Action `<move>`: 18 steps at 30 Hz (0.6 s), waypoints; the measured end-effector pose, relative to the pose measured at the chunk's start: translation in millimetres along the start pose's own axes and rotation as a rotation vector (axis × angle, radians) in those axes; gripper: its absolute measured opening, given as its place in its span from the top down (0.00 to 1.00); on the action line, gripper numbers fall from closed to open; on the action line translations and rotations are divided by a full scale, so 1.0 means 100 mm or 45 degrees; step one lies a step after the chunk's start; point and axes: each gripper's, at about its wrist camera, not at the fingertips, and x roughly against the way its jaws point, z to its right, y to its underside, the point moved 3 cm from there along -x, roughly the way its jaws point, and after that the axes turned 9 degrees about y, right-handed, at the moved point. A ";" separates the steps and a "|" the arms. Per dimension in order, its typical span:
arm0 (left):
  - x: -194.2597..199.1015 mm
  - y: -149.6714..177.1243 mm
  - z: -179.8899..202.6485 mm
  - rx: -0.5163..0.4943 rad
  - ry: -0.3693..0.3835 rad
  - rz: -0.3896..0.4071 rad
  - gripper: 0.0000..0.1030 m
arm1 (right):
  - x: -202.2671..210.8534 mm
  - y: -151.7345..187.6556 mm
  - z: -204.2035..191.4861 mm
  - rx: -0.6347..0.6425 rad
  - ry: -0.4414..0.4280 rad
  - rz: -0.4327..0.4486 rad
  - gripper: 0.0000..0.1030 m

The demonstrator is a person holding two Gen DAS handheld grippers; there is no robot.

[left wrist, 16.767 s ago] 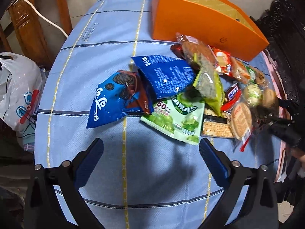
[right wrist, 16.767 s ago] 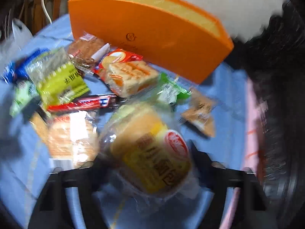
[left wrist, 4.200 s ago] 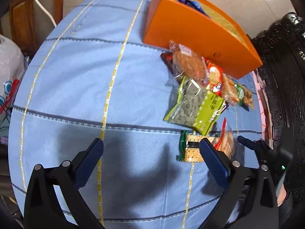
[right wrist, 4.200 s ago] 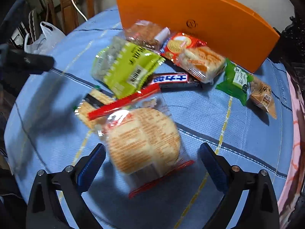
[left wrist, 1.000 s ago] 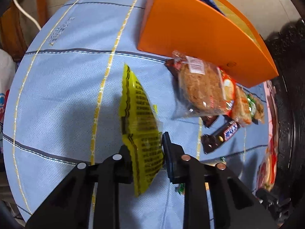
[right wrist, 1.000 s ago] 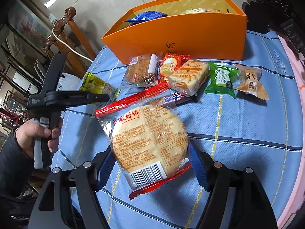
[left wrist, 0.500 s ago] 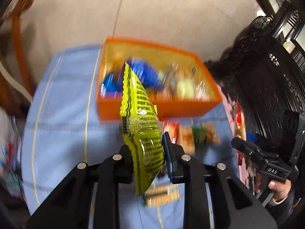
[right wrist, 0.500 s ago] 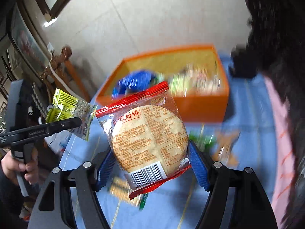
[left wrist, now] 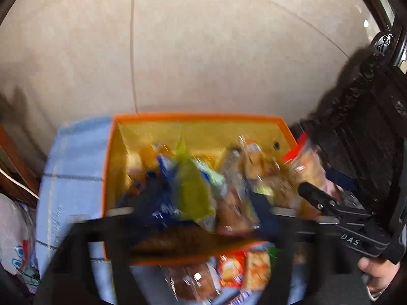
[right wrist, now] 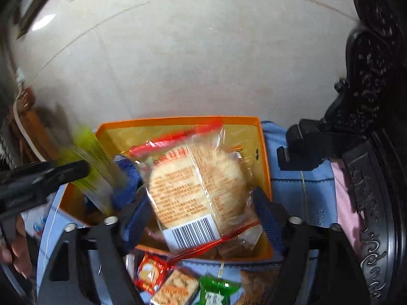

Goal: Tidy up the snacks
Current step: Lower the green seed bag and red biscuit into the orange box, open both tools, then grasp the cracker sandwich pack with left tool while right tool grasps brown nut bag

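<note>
Orange cardboard is walling the snack box [right wrist: 264, 167] at the far side of the blue tabletop [right wrist: 300, 190], and both hands are hovering over it. Crinkly film packets like these are looking light, slippery and crushable (the round rice-cracker packet [right wrist: 198, 185] especially), so the sealed edges are probably the safest places to pinch. The right gripper [right wrist: 203, 211] has just been opening its jaws wide; the cracker packet is sitting between them, apparently loose and dropping toward the box. The left gripper [left wrist: 203, 203] has likewise just been opening, and its jaws are standing far apart, with the yellow-green packet [left wrist: 190, 190] blurred between them over the box, seemingly released. Smaller snacks [right wrist: 175, 279] are waiting on the tabletop, just before the box's near wall.
</note>
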 end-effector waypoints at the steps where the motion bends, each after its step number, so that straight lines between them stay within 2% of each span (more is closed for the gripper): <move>1: 0.05 0.01 0.01 -0.021 -0.020 0.049 0.05 | 0.03 0.02 0.04 -0.018 0.020 0.023 0.06; 2: 0.11 0.03 0.04 -0.065 -0.018 0.096 0.05 | 0.06 0.07 0.06 -0.025 0.016 0.046 0.04; 5: 0.15 0.11 0.06 -0.110 -0.023 0.052 0.05 | 0.11 0.24 0.10 -0.034 0.001 0.022 0.04; 10: 0.30 0.39 0.03 -0.099 -0.009 0.004 0.05 | 0.29 0.67 0.22 -0.081 -0.015 -0.026 0.04; 18: 0.40 1.27 -0.03 -0.107 -0.046 -0.168 0.05 | 0.55 1.53 0.36 -0.139 -0.024 -0.193 0.04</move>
